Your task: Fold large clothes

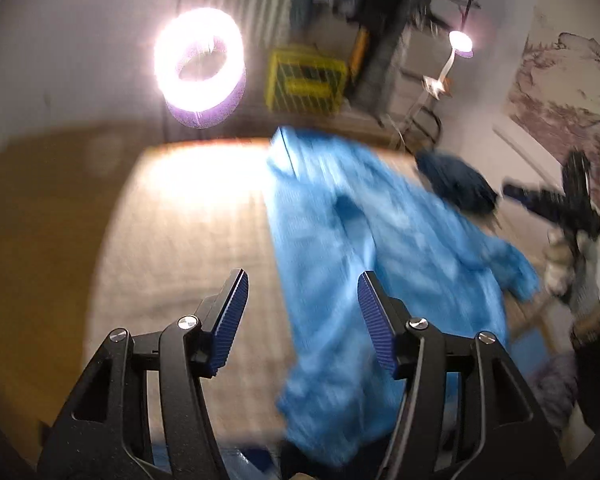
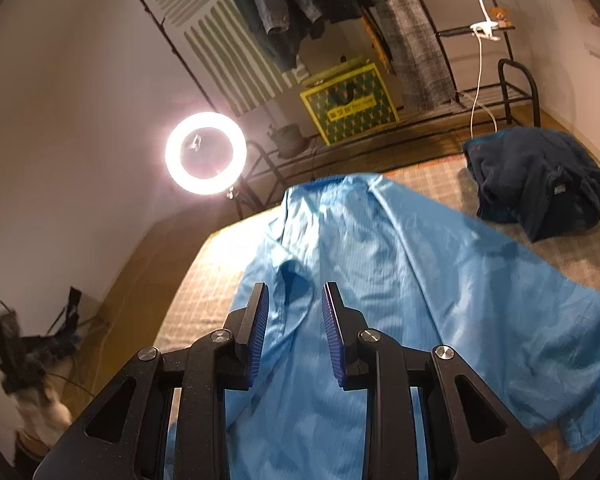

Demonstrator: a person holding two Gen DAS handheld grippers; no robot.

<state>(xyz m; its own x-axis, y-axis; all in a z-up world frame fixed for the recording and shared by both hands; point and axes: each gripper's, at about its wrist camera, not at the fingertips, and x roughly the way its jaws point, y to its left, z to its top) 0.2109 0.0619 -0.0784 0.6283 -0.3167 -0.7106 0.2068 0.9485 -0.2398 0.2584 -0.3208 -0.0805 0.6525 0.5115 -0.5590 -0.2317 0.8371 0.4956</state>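
A large light-blue garment (image 2: 400, 280) lies spread and wrinkled on a beige checked surface (image 2: 204, 292), its collar toward the far edge. My right gripper (image 2: 295, 290) hovers over the garment near the collar. Its blue pads stand apart with nothing pinched between them. In the blurred left wrist view the blue garment (image 1: 360, 240) runs from the far edge toward the camera. My left gripper (image 1: 302, 280) is open above its left edge and holds nothing. The right gripper (image 1: 576, 200) shows at the far right, in a gloved hand.
A crumpled dark-blue garment (image 2: 536, 184) sits at the far right of the surface. Beyond the far edge stand a lit ring light (image 2: 206, 153), a yellow-green box (image 2: 350, 100), a black metal rack (image 2: 516, 80) and hanging clothes (image 2: 300, 8).
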